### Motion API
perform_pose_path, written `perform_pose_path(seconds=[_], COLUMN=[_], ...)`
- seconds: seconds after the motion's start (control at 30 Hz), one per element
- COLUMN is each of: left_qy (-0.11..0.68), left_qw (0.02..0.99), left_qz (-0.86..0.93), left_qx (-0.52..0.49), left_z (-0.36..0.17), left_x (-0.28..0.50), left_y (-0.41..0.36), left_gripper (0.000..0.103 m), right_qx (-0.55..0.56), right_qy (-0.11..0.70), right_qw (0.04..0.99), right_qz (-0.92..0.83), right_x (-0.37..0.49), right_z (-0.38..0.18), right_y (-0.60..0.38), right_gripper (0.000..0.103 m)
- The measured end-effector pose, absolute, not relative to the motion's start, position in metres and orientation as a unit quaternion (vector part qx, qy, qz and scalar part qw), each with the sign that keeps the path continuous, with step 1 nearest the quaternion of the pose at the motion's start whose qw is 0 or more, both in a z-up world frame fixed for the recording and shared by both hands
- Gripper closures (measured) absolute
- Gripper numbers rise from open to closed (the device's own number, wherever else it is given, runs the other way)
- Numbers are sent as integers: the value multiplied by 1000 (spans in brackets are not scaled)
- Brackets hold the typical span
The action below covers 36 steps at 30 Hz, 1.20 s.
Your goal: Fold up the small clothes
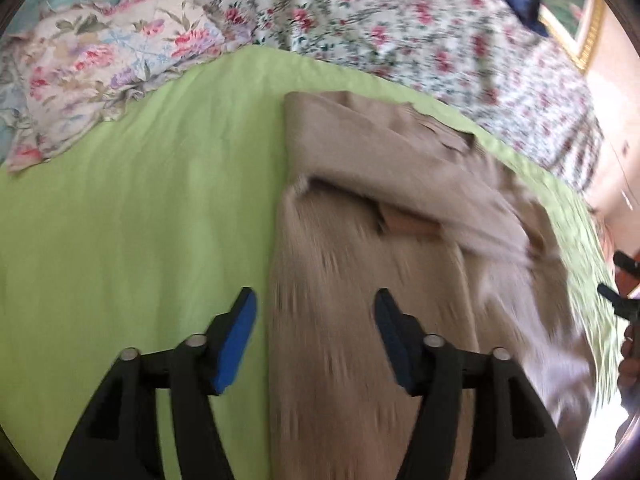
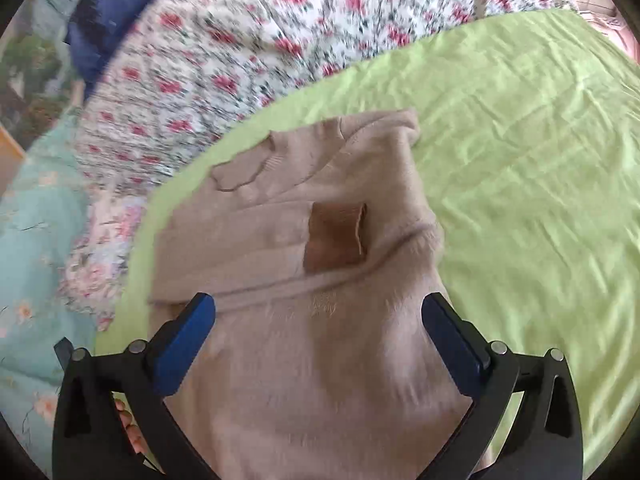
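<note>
Two grippers: both spread, holding nothing.
Left gripper (image 1: 316,320): parted, over sweater's left edge.
Right gripper (image 2: 319,320): wide apart above sweater.
Sweater (image 2: 312,360): beige, partly folded, on green sheet (image 2: 532,152).
Beyond: floral bedding (image 1: 400,24).

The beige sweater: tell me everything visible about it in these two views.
The beige sweater is a soft, fuzzy-looking knit, lying mostly flat on the green sheet. A sleeve is folded across its body. A brown rectangular patch shows near the middle. One wavy edge lies towards the floral bedding. No gripper pad presses on it: the right gripper stands wide open above it, the left gripper open over its edge.
</note>
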<state>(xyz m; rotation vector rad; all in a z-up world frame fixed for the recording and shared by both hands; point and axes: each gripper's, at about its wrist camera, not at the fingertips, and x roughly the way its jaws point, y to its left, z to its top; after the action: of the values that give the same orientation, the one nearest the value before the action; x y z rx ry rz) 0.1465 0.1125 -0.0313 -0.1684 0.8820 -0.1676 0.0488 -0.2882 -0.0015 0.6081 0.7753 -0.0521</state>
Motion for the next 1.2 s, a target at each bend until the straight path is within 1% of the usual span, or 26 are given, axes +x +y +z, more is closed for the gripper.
perform_pose_path(seconds=[0.07, 0.17, 0.27, 0.37, 0.5, 0.57, 0.67, 0.77, 0.93, 1.03, 1.07, 1.1, 1.17, 1.2], left_qy=[429, 441, 452, 460, 485, 506, 495, 496, 487, 487, 487, 486, 483, 480], left_qw=[896, 890, 883, 875, 852, 833, 833, 813, 806, 802, 802, 802, 803, 804], left_qz=[-89, -99, -117, -145, -189, -214, -236, -284, -305, -311, -312, -314, -317, -320], left_qx=[-70, -55, -50, -52, -62, -73, -74, -109, -143, -150, -149, -148, -144, -141], left_z=[-29, -31, -35, -41, -59, -72, -79, -84, -87, -88, -89, -90, -90, -89], left_x=[119, 82, 48, 19, -4, -10, -23, -27, -21, -21, -21, -22, -21, -21], left_y=[112, 110, 109, 105, 101, 100, 97, 94, 98, 104, 105, 105, 103, 101], left_gripper=[34, 32, 30, 23, 22, 22, 21, 21, 22, 31, 33, 34, 34, 39], right_qx=[281, 259, 263, 272, 289, 297, 308, 305, 261, 260, 262, 266, 281, 303], right_qy=[364, 375, 394, 396, 412, 419, 438, 455, 431, 427, 425, 423, 419, 413], right_qw=[888, 890, 881, 877, 864, 858, 843, 828, 848, 848, 849, 849, 848, 845], right_qz=[-23, -24, -19, -14, 9, 21, 57, 120, 162, 173, 175, 172, 163, 152], right_x=[24, -14, -54, -87, -119, -128, -135, -136, -123, -122, -126, -128, -134, -137], right_z=[2, -4, -17, -26, -40, -48, -62, -77, -82, -82, -81, -81, -82, -85], right_y=[-281, -268, -262, -262, -268, -274, -279, -272, -247, -245, -248, -253, -263, -273], right_gripper=[0, 0, 0, 0, 0, 0, 0, 0, 0, 1, 3, 8, 27, 47])
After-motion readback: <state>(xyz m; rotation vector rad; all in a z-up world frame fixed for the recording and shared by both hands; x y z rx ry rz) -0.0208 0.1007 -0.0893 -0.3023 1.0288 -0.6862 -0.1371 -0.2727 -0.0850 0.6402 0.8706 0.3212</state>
